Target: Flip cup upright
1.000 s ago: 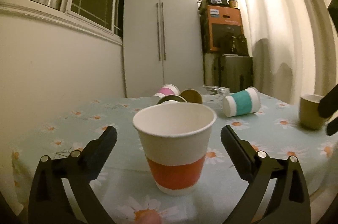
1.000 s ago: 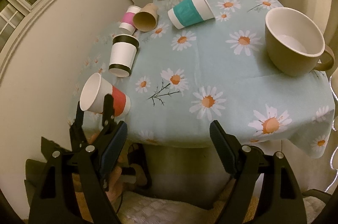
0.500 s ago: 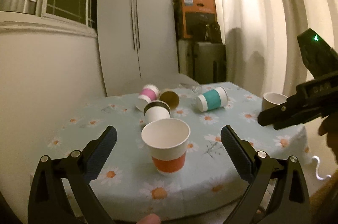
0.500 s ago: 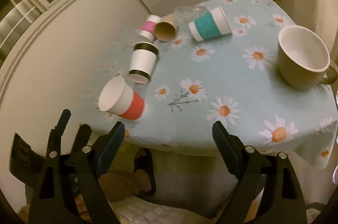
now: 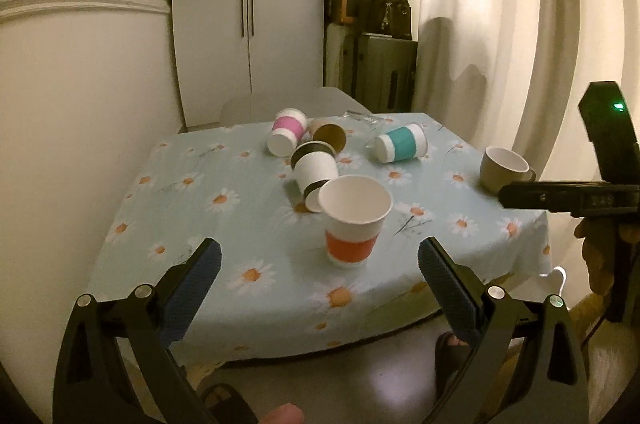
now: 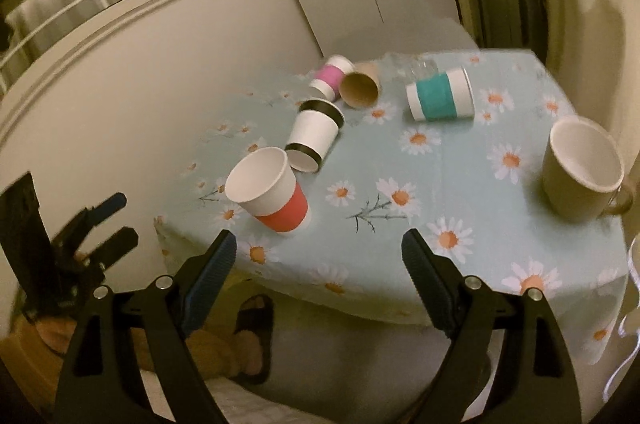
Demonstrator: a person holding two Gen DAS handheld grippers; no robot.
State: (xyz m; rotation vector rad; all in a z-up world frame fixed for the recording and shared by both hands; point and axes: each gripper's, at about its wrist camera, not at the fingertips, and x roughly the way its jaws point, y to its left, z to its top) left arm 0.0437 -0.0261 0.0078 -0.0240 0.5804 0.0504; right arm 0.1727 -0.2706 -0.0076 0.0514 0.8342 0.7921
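Left gripper (image 5: 319, 264): jaws spread wide, nothing between the blue-ribbed pads (image 5: 192, 288), fingers pointing forward and slightly down. From the right wrist view it appears at the far left, low, its two fingers parted and angled up to the right. Right gripper (image 6: 318, 256): jaws likewise wide apart, pads (image 6: 424, 280) bare, nothing held. From the left wrist view its black body shows at the right edge, level, with a green light lit on top; the fingertips are out of frame there. Right hand (image 5: 600, 252) wraps the handle beneath that body. A fingertip shows at the bottom edge of the left view.
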